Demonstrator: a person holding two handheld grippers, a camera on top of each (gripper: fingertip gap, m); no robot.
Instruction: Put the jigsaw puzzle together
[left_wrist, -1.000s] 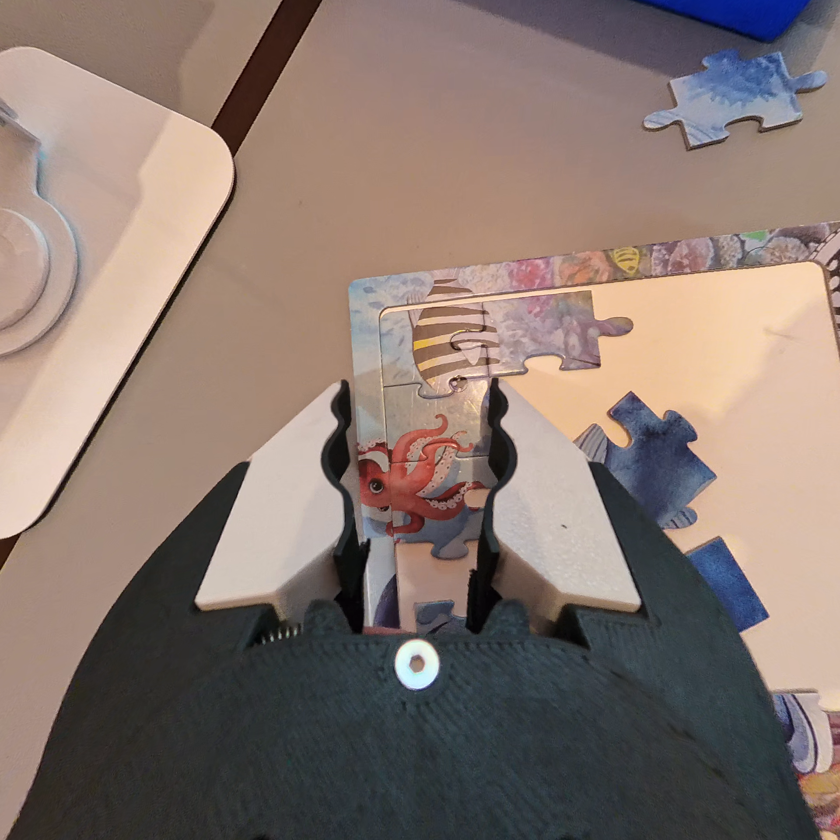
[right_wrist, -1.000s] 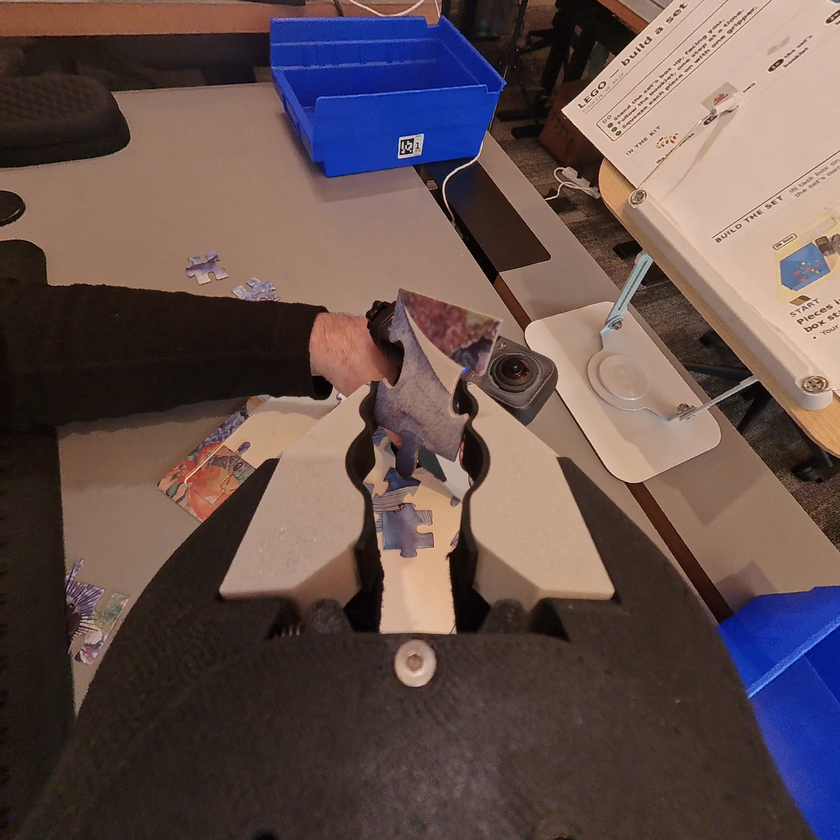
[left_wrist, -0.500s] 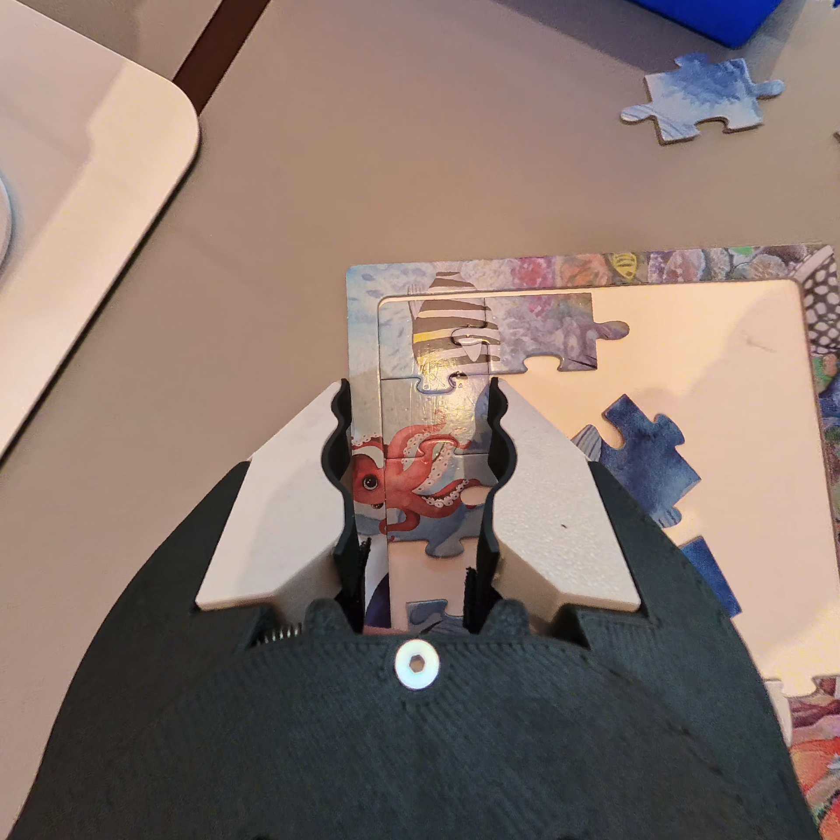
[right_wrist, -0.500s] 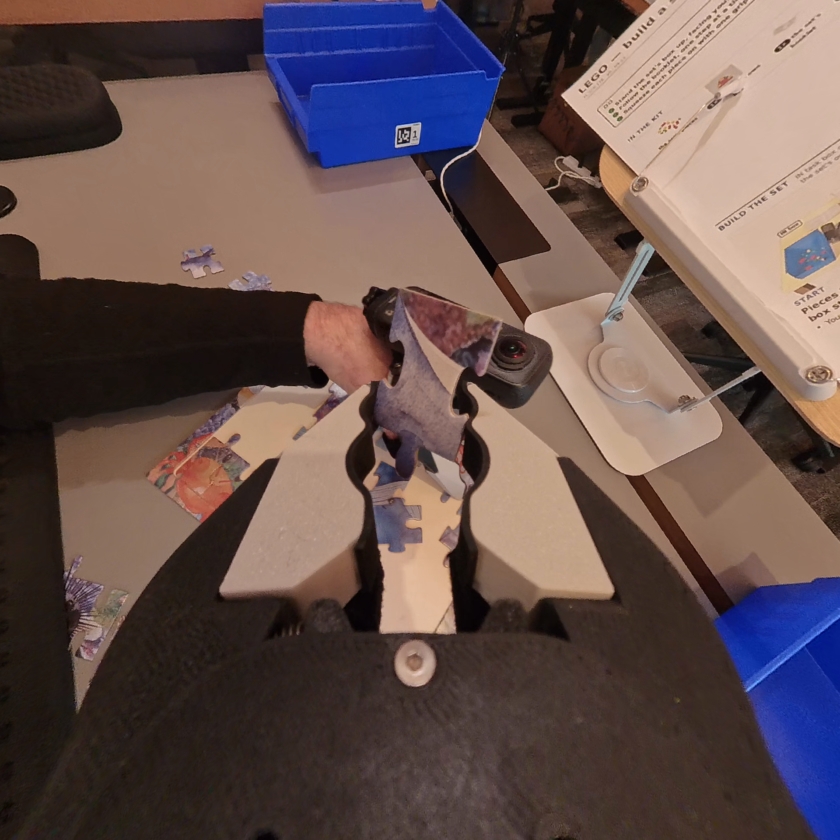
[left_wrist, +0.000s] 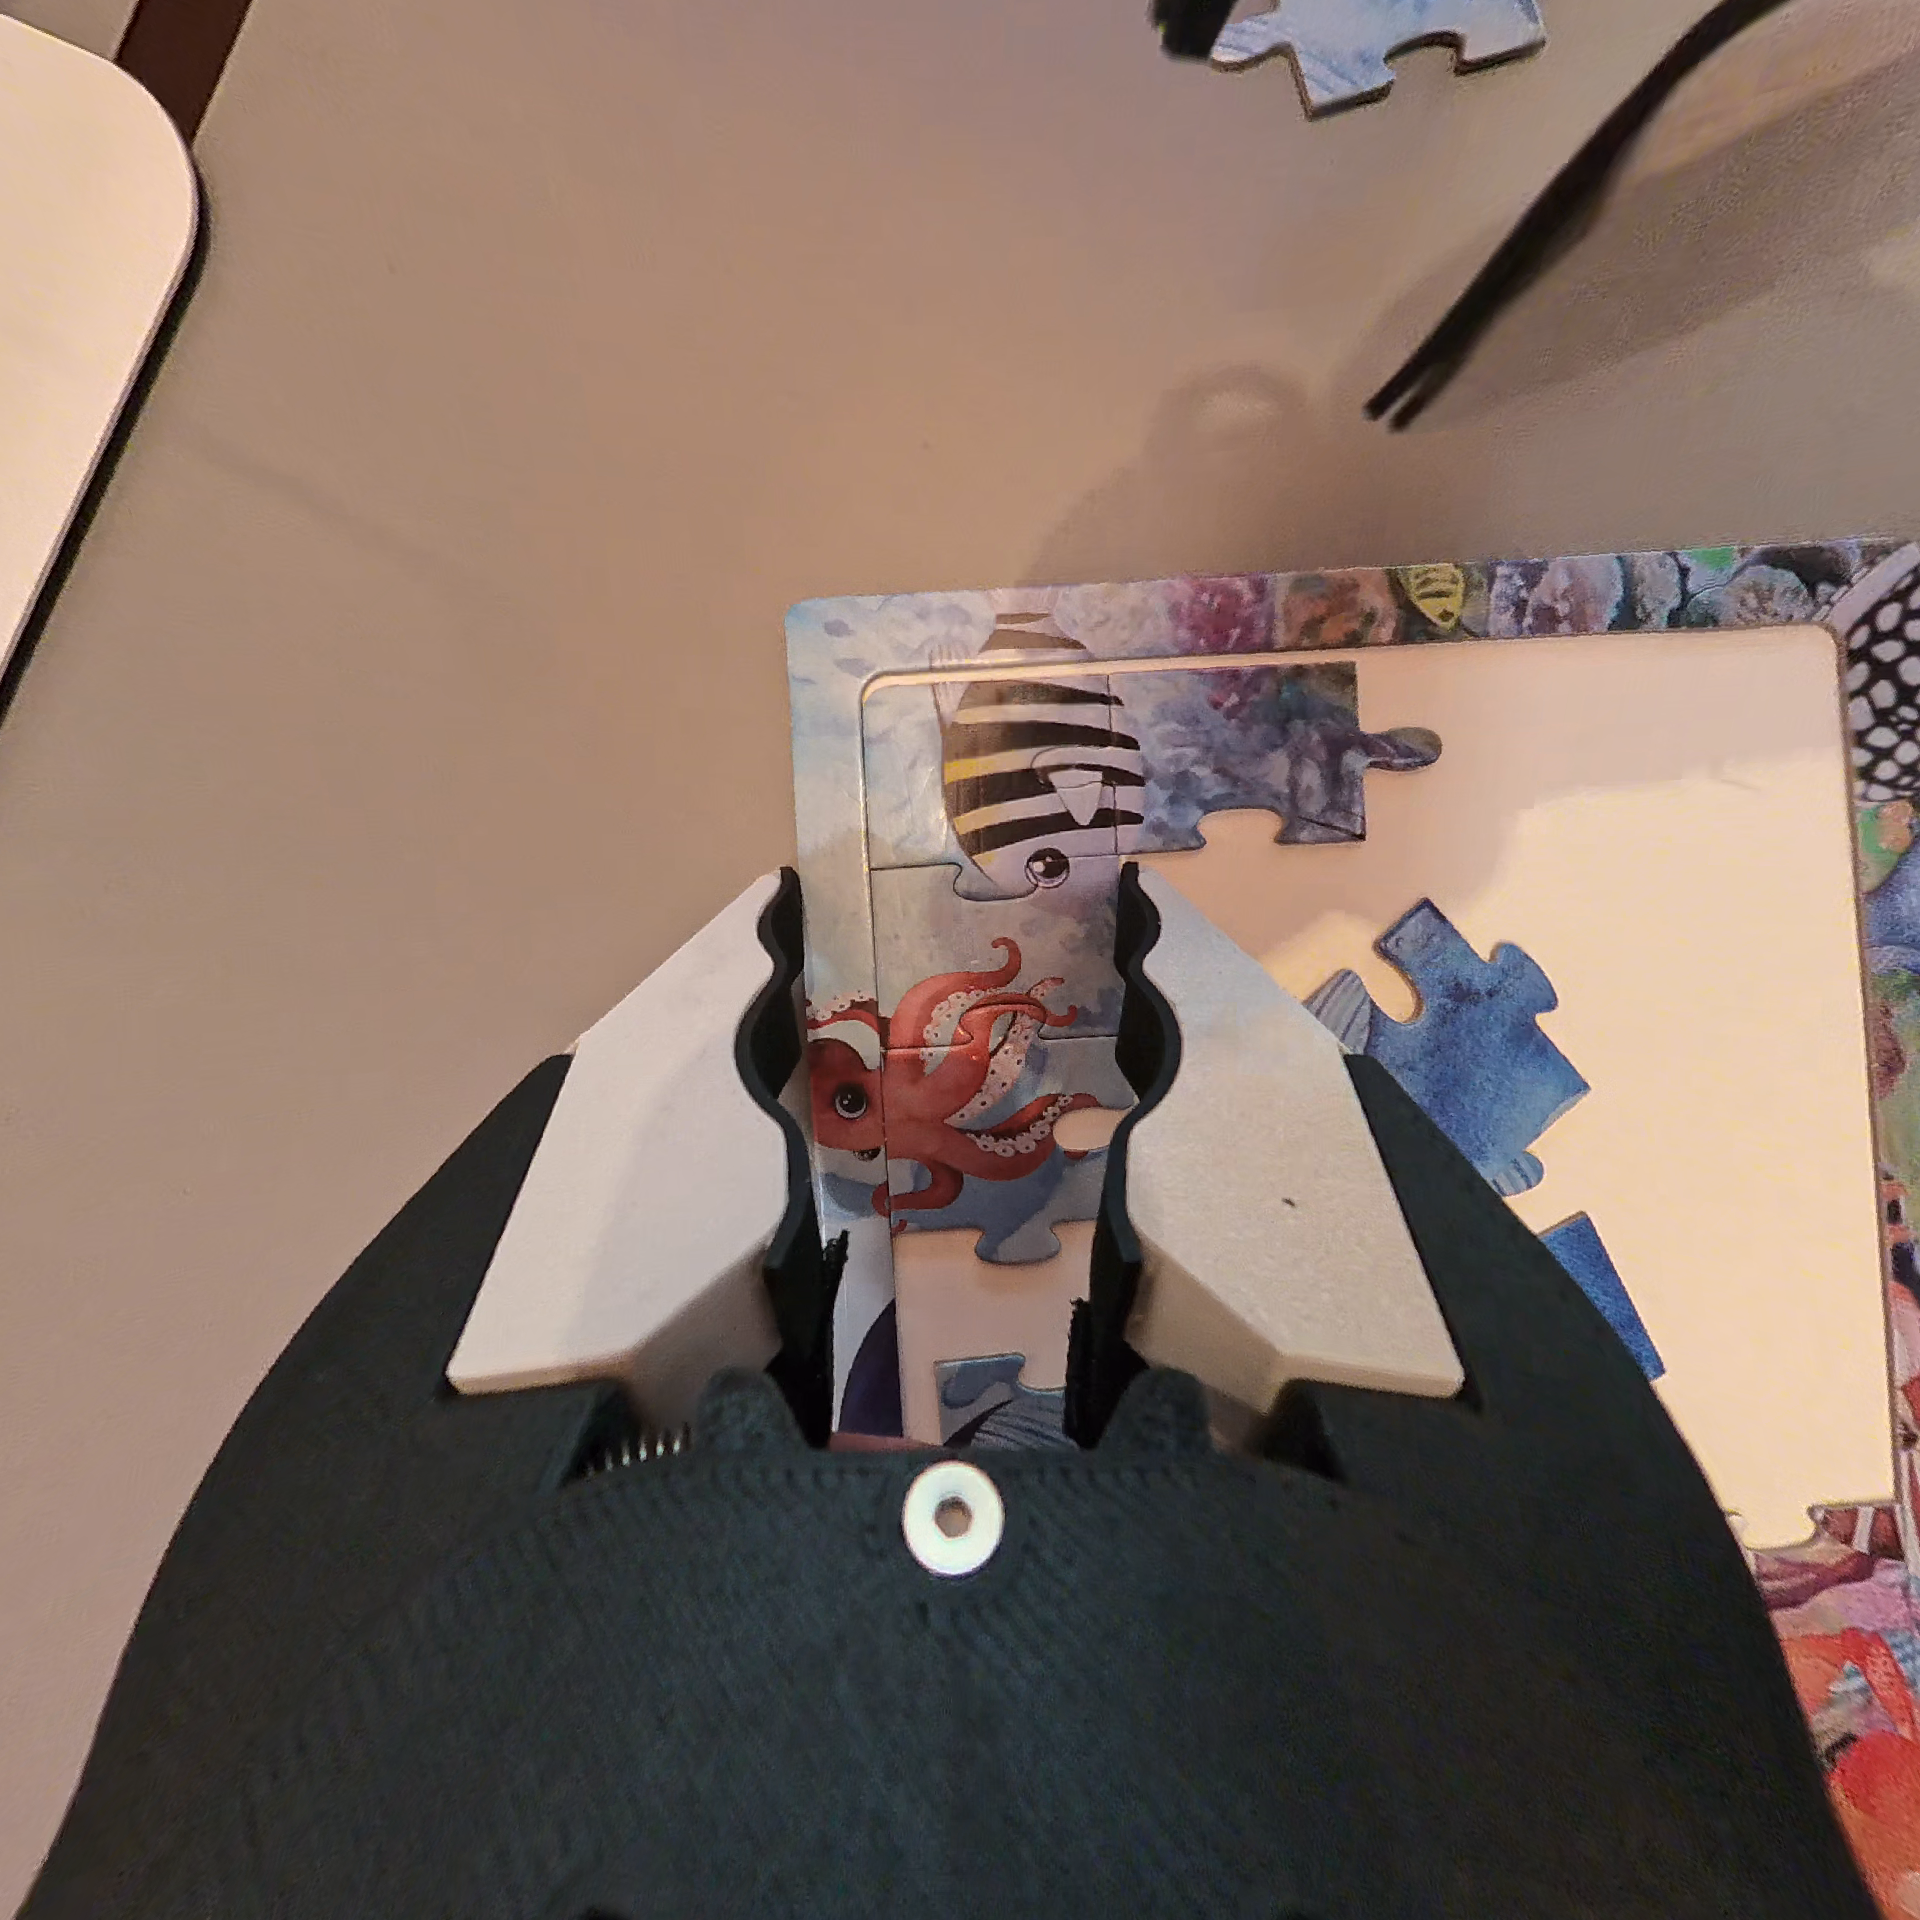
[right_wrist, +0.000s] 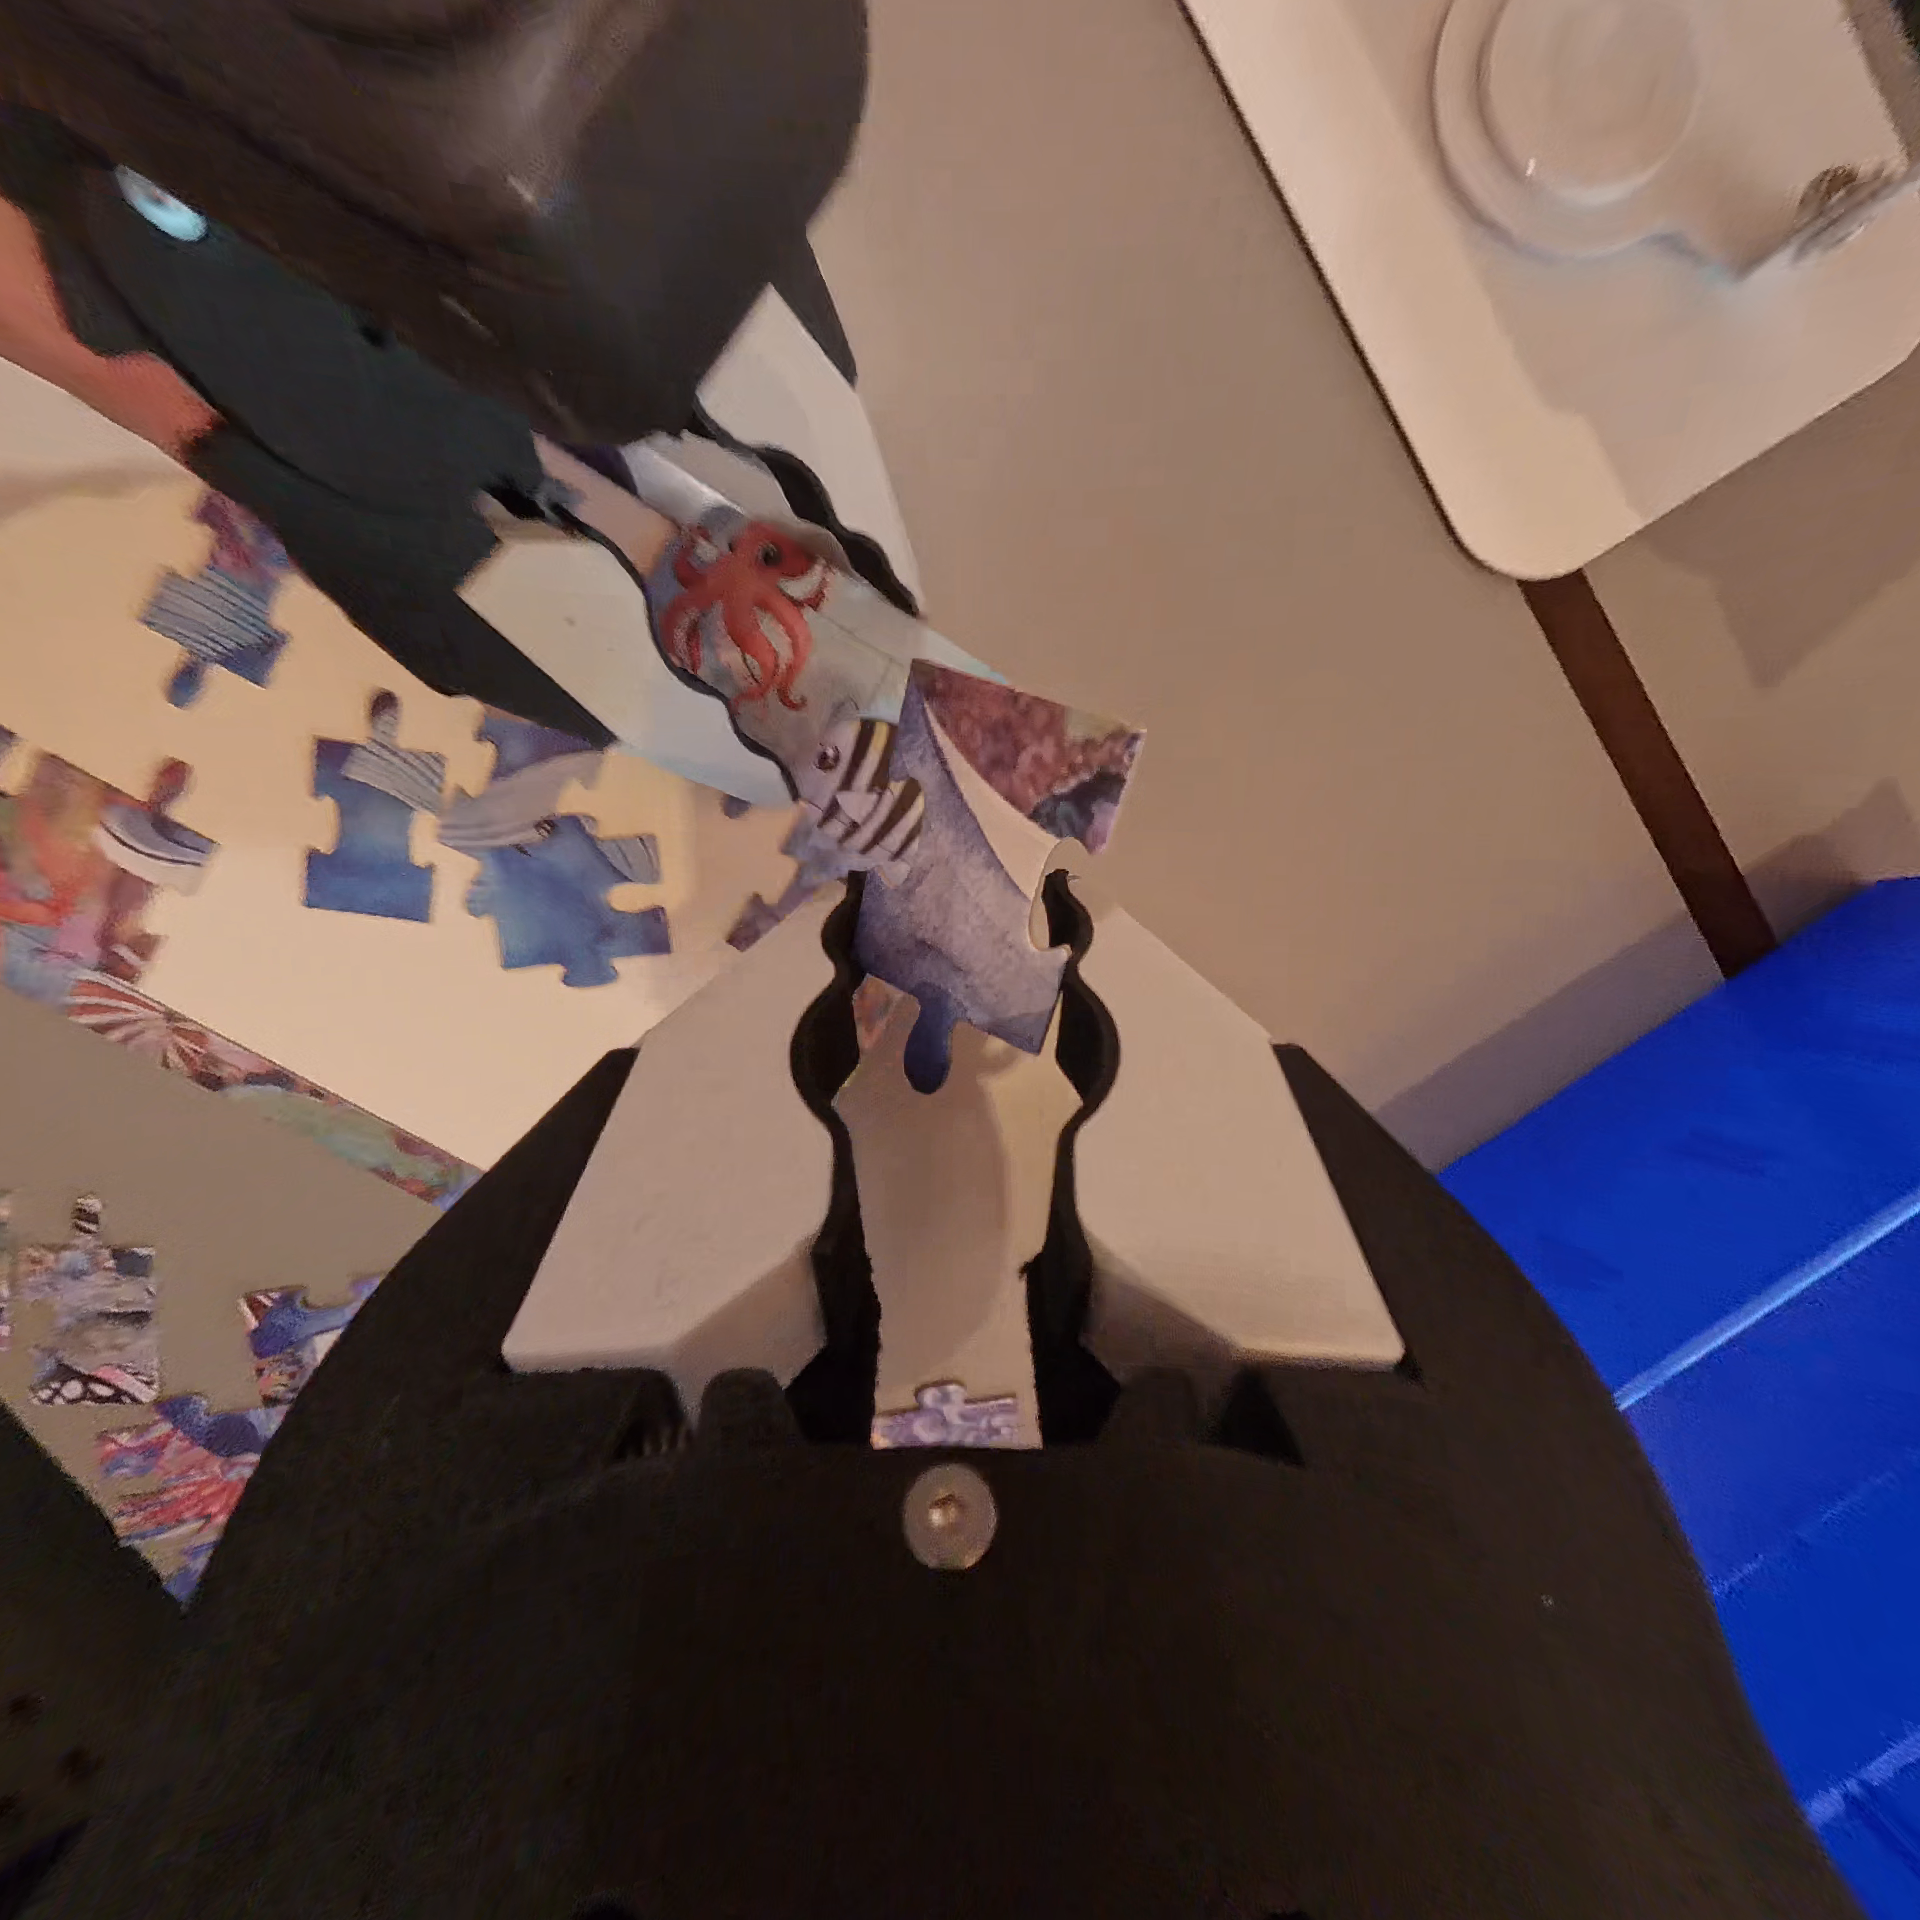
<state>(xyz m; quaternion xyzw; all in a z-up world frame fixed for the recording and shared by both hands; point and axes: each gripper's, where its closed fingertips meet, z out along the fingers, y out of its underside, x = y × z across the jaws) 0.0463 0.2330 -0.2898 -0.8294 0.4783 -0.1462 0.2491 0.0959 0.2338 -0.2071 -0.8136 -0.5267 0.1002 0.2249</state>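
1. The left tool (left_wrist: 961, 997) hangs over the left edge of the puzzle frame (left_wrist: 826, 790) on the table (left_wrist: 623, 416), its jaws parted narrowly with nothing between them.
2. Inside the frame, the striped-fish piece (left_wrist: 1029, 779) and the red octopus pieces (left_wrist: 966, 1091) sit joined along the left border.
3. A purple coral piece (left_wrist: 1247, 769) is joined to the right of the fish.
4. A loose blue piece (left_wrist: 1455, 1049) lies on the bare backing board.
5. The right tool (right_wrist: 956, 935) grips a blue-purple piece (right_wrist: 966, 883), tilted on edge just above the frame's fish corner.
6. A light-blue piece (left_wrist: 1382, 42) lies apart on the table.
7. A blue bin (right_wrist: 1714, 1195) stands at the right.
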